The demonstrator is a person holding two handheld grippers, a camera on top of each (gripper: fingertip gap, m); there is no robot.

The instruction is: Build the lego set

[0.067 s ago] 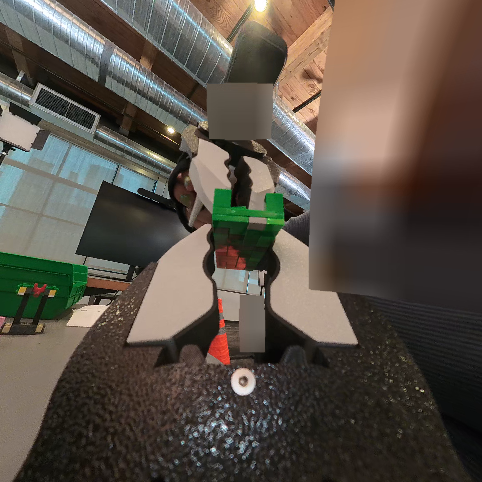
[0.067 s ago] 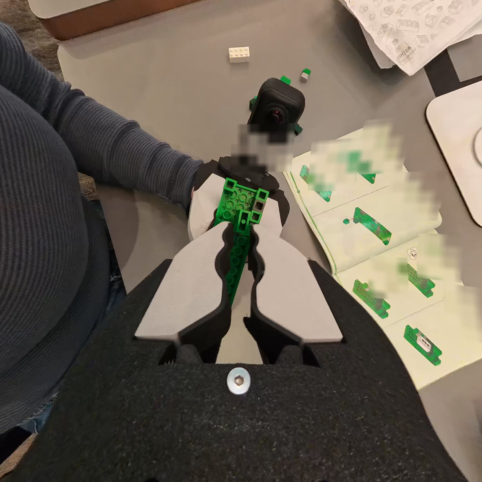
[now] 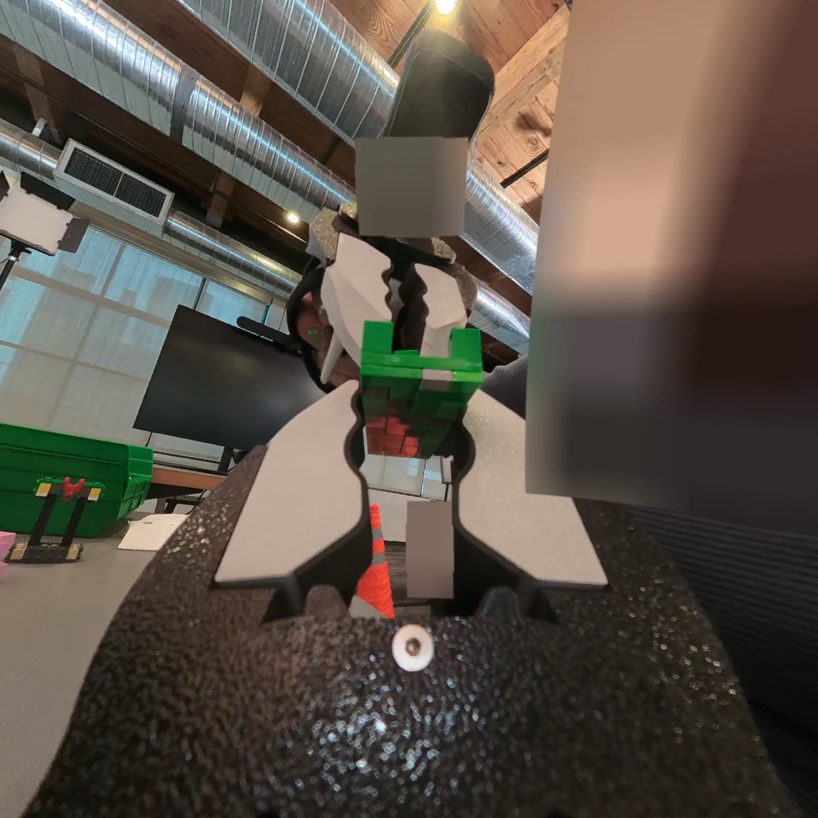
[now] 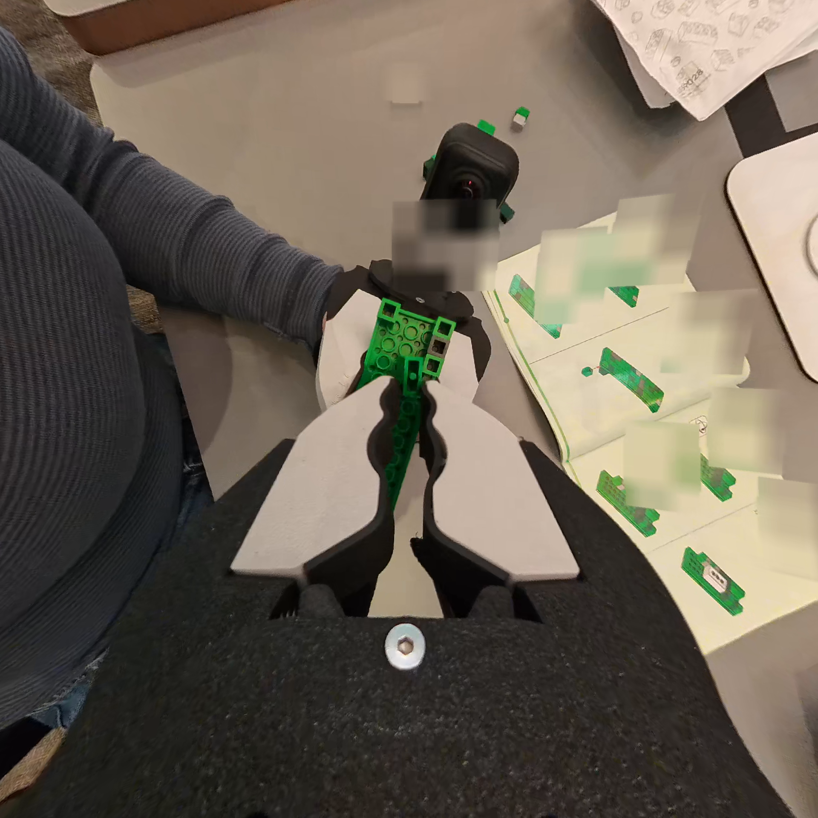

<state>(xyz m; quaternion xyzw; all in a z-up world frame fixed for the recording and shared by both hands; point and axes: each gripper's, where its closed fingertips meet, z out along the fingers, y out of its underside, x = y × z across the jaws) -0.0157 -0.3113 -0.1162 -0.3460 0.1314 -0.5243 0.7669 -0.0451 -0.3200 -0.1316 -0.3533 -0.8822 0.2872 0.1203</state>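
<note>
In the left wrist view my left gripper (image 3: 414, 411) points upward and is shut on a green lego assembly (image 3: 420, 389) with dark and red bricks on its face and two green posts on top. My right gripper (image 3: 398, 336) comes down from above onto its top. In the right wrist view my right gripper (image 4: 409, 389) is shut on a narrow green studded piece (image 4: 400, 447) that meets the assembly's underside (image 4: 407, 336). The left gripper's fingers (image 4: 343, 354) grip the assembly from both sides below it.
An open instruction booklet (image 4: 619, 398) lies right of the grippers, with loose small bricks (image 4: 520, 117) and printed sheets (image 4: 708, 44) farther off. A person's sleeve (image 4: 199, 234) is on the left. A green bin (image 3: 66, 478), a small black lego stand (image 3: 57, 518) and an orange cone (image 3: 376, 575) show in the left wrist view. My two grippers' fingertips are within a few centimetres of each other.
</note>
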